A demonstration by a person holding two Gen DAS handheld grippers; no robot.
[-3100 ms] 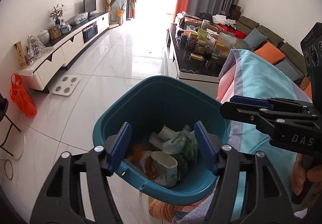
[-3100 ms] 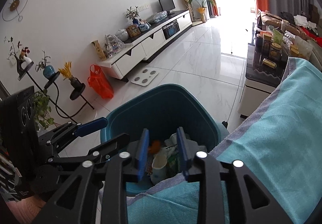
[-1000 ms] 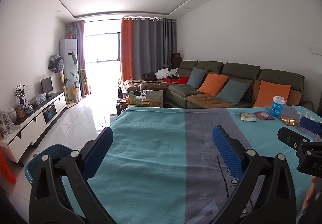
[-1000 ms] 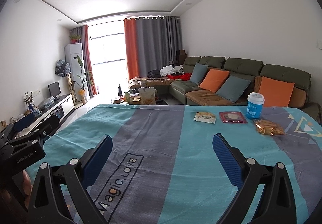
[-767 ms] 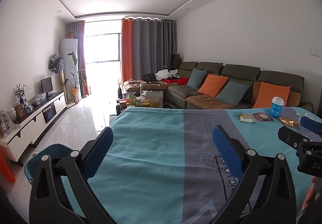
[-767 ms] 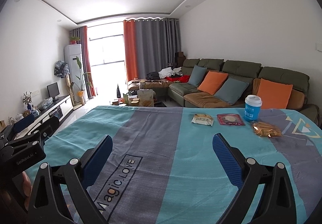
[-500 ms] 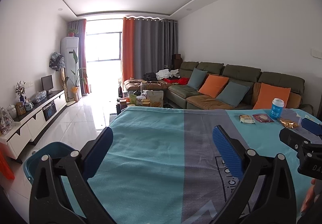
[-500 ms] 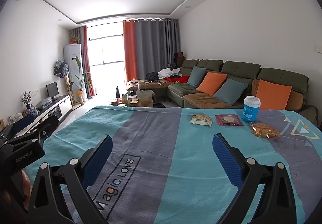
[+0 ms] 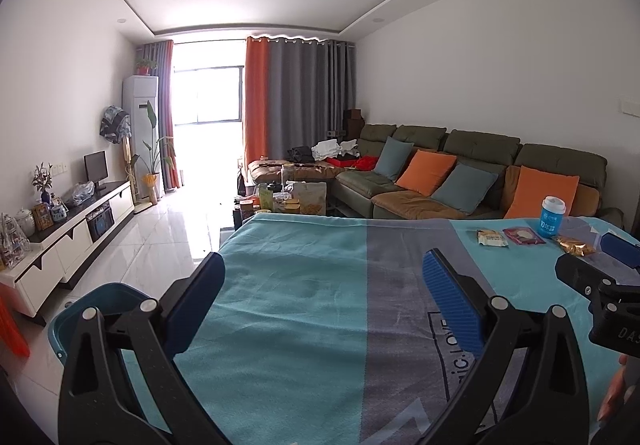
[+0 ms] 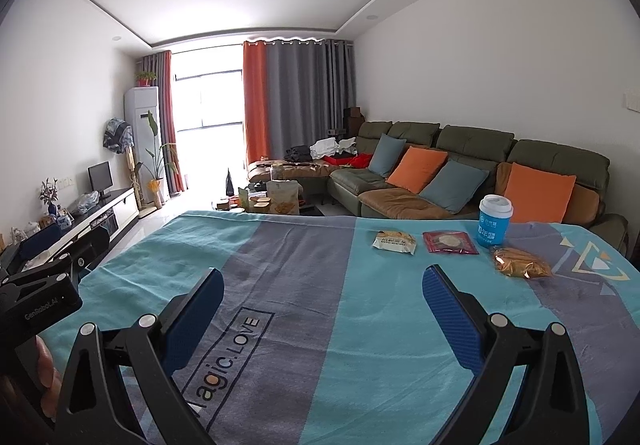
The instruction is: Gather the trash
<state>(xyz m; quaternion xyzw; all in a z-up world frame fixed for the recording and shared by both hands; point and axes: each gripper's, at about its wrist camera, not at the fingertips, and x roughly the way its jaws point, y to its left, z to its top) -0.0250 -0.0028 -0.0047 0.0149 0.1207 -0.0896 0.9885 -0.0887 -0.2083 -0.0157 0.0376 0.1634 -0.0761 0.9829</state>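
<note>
On a table under a teal and grey cloth (image 10: 320, 305), at its far right, lie a white snack packet (image 10: 394, 241), a red packet (image 10: 449, 242), a crumpled gold wrapper (image 10: 520, 263) and an upright blue paper cup (image 10: 494, 221). The left wrist view shows them too: white packet (image 9: 492, 237), red packet (image 9: 523, 235), gold wrapper (image 9: 573, 246), cup (image 9: 552, 216). My right gripper (image 10: 323, 309) hovers open and empty over the cloth, well short of them. My left gripper (image 9: 323, 299) is open and empty over the cloth's left half. The teal bin (image 9: 96, 301) stands on the floor beside the table's left edge.
A green sofa (image 10: 472, 173) with orange and blue cushions runs behind the table. A cluttered coffee table (image 9: 284, 201) stands beyond the far edge. A white TV cabinet (image 9: 68, 237) lines the left wall, with tiled floor (image 9: 168, 237) between.
Both grippers rose from over the bin, where the right one was nearly shut, to face across the table, now wide open. Over the last second the views barely shift.
</note>
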